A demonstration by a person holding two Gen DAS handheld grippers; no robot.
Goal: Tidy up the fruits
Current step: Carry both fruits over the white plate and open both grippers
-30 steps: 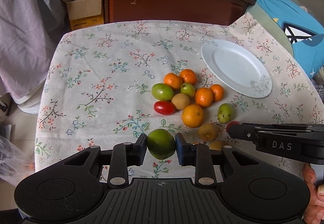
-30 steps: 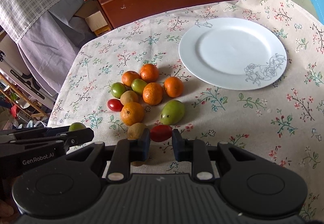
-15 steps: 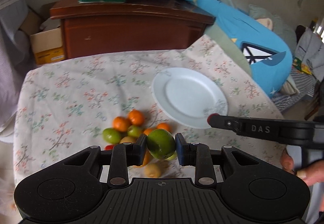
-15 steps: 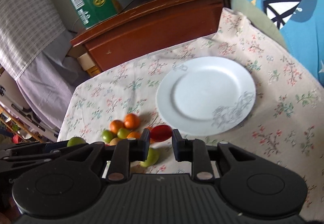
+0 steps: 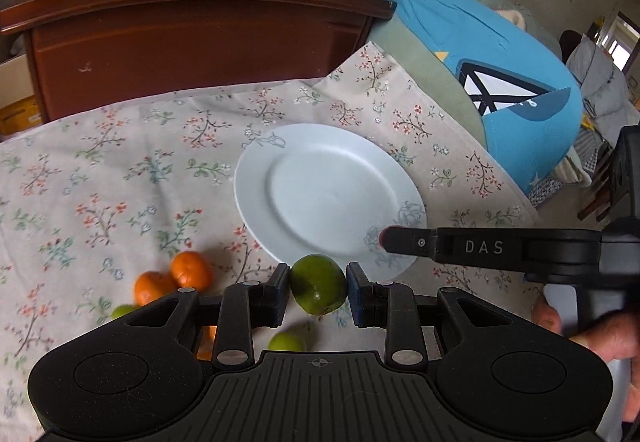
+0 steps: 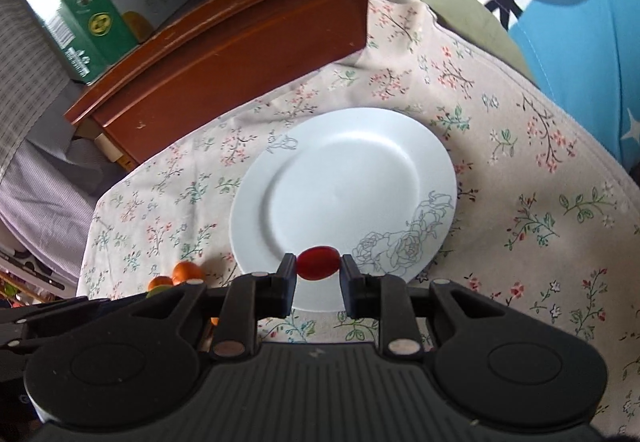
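My left gripper (image 5: 319,284) is shut on a round green fruit (image 5: 319,284) and holds it in the air above the near rim of the white plate (image 5: 320,178). My right gripper (image 6: 319,263) is shut on a small red tomato (image 6: 319,263), also above the plate's (image 6: 340,178) near rim. The right gripper also shows in the left wrist view (image 5: 383,238), over the plate's right edge. The plate has nothing on it. Two oranges (image 5: 176,280) and green fruits (image 5: 286,342) lie on the floral cloth left of the plate, partly hidden by my grippers.
A dark wooden cabinet (image 5: 192,30) with green and white boxes (image 6: 92,2) on top stands behind the table. A blue cushion (image 5: 500,62) lies past the table's right edge. The floral tablecloth (image 6: 540,202) runs right of the plate.
Both grippers have lifted their fruits from the pile and moved right and forward, so they now hang over the plate's near rim. The pile has dropped behind to the lower left.
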